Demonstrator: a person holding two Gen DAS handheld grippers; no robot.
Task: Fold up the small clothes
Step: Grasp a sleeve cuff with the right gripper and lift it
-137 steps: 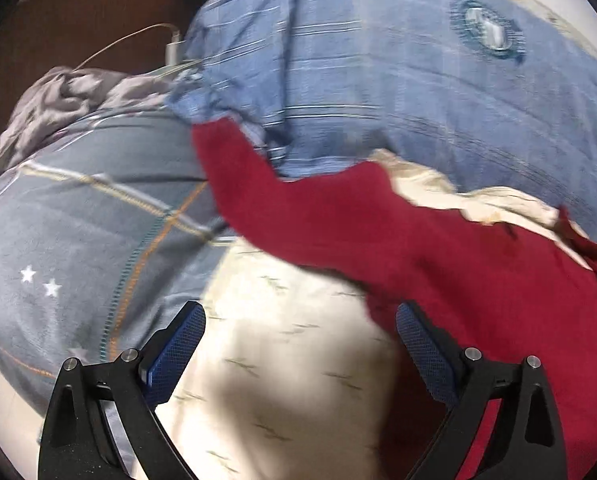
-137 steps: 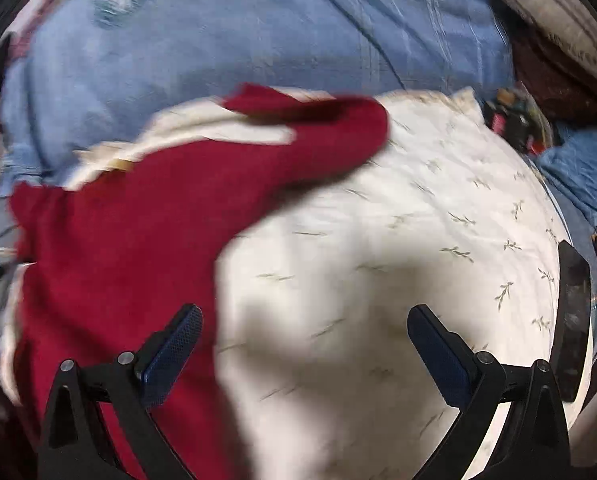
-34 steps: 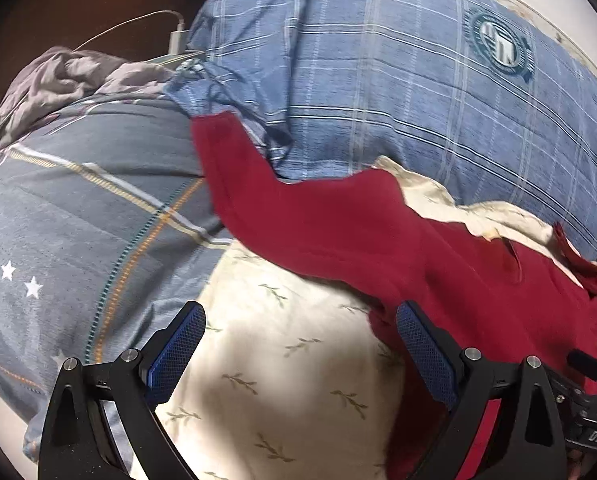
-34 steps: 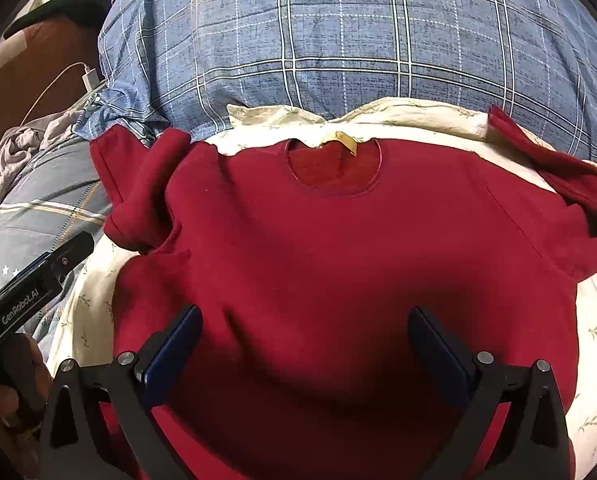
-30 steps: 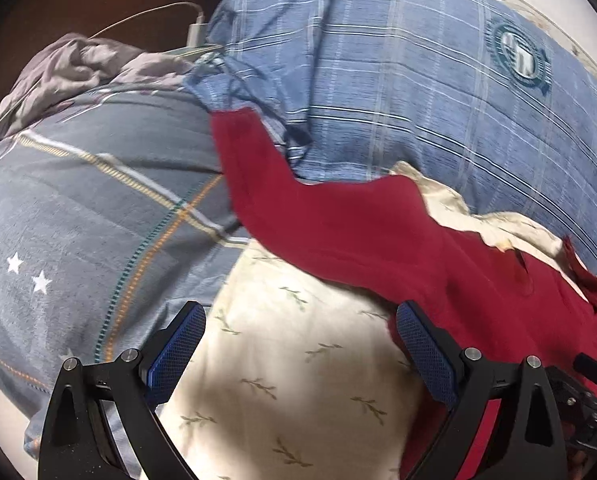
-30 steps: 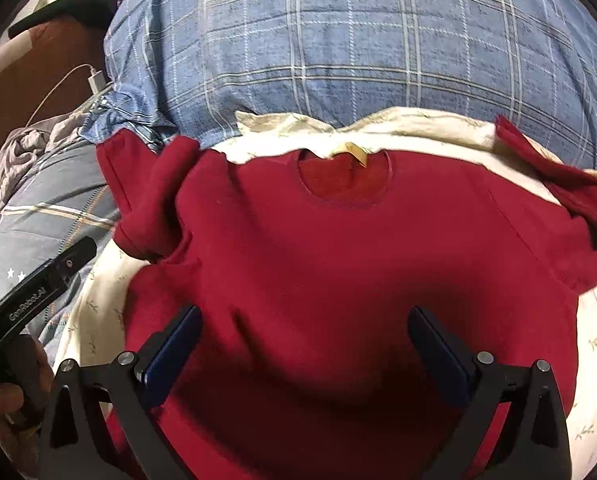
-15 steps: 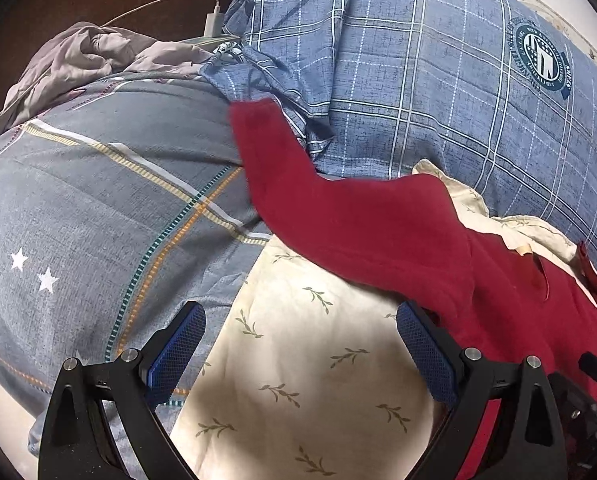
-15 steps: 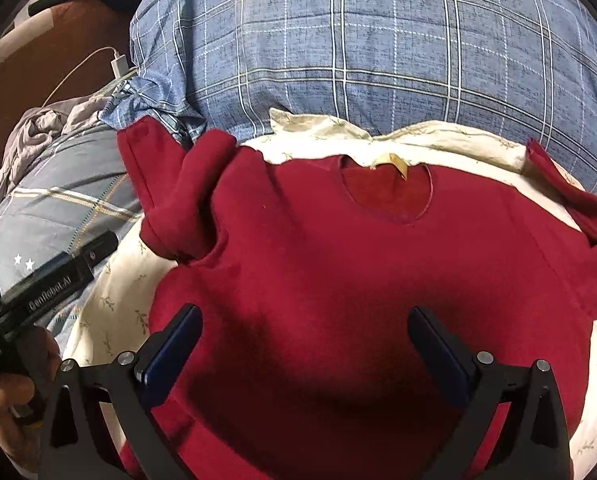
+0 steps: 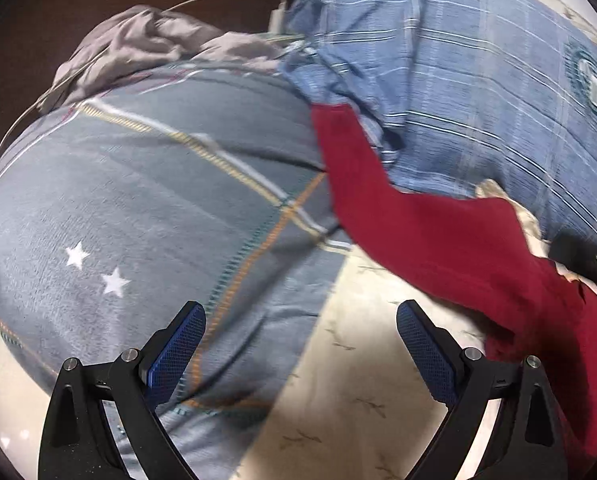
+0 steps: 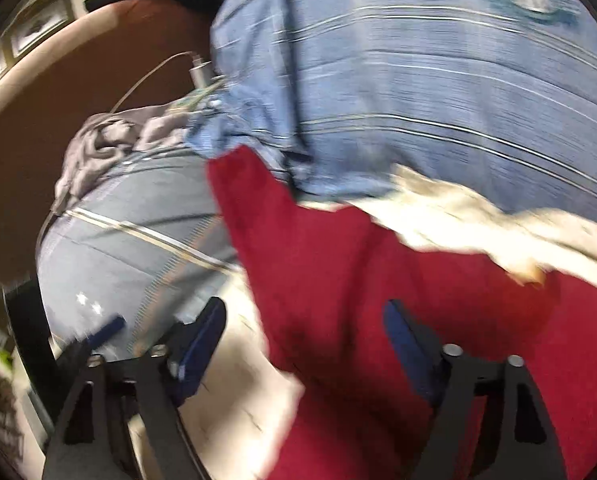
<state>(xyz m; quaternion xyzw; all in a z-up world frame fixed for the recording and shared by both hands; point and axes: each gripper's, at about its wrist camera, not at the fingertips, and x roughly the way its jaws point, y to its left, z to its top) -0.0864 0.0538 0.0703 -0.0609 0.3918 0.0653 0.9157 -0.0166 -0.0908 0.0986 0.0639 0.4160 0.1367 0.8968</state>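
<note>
A small red shirt (image 10: 378,280) lies flat on a cream leaf-print cloth (image 9: 362,400). Its left sleeve (image 9: 354,176) stretches up-left onto the bedding. My left gripper (image 9: 300,344) is open and empty, hovering over the cream cloth and grey blanket, left of the shirt. My right gripper (image 10: 304,340) is open and empty, low over the shirt's left shoulder and sleeve (image 10: 258,208). The right wrist view is blurred. The shirt's right side is out of view.
A blue plaid pillow (image 9: 478,80) lies behind the shirt and also shows in the right wrist view (image 10: 418,80). A grey blanket with stars (image 9: 138,220) is at left. A crumpled grey cloth (image 9: 138,44), a white charger cable (image 10: 154,72) and a brown headboard (image 10: 58,120) are beyond.
My right gripper has swung left, from over the shirt's chest to its left sleeve. My left gripper has shifted left, away from the shirt. Both stay open.
</note>
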